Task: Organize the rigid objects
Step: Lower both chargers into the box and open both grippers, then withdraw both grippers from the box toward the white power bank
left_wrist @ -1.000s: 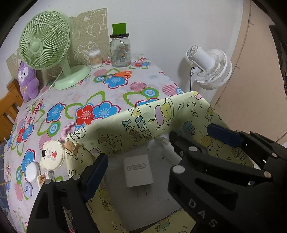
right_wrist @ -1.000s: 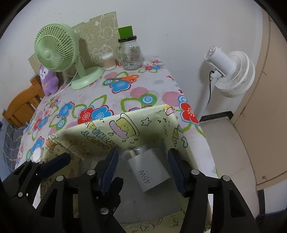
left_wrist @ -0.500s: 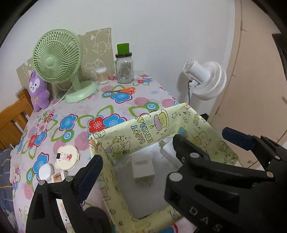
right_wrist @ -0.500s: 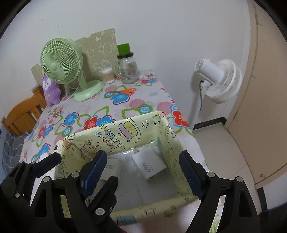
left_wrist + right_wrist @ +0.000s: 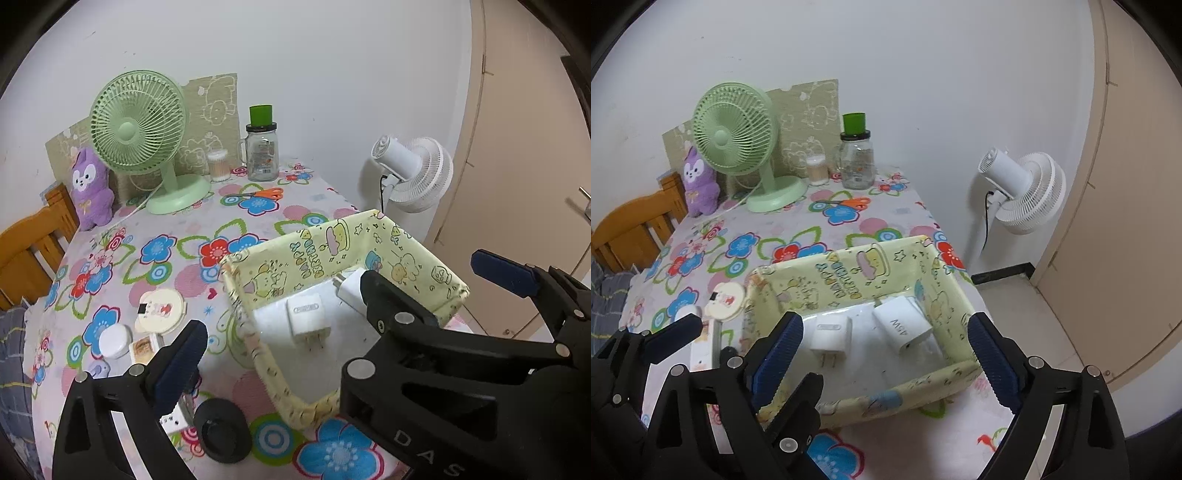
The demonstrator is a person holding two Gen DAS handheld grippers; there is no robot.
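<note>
Box [image 5: 857,284], yellow, sitting on tabletop [image 5: 783,236], holding two white chargers [image 5: 831,334] side by side. Right hand-held gripper [image 5: 882,360] hovering above box, spread wide, grasping nothing. Left hand-held gripper [image 5: 340,306] likewise gaping wide, empty, touching nothing.

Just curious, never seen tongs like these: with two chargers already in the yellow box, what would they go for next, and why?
Probably the left tongs, open and empty, swing left toward the small items outside the yellow box: the round white case, the small white jar or the black disc. Both white chargers already lie inside.
</note>
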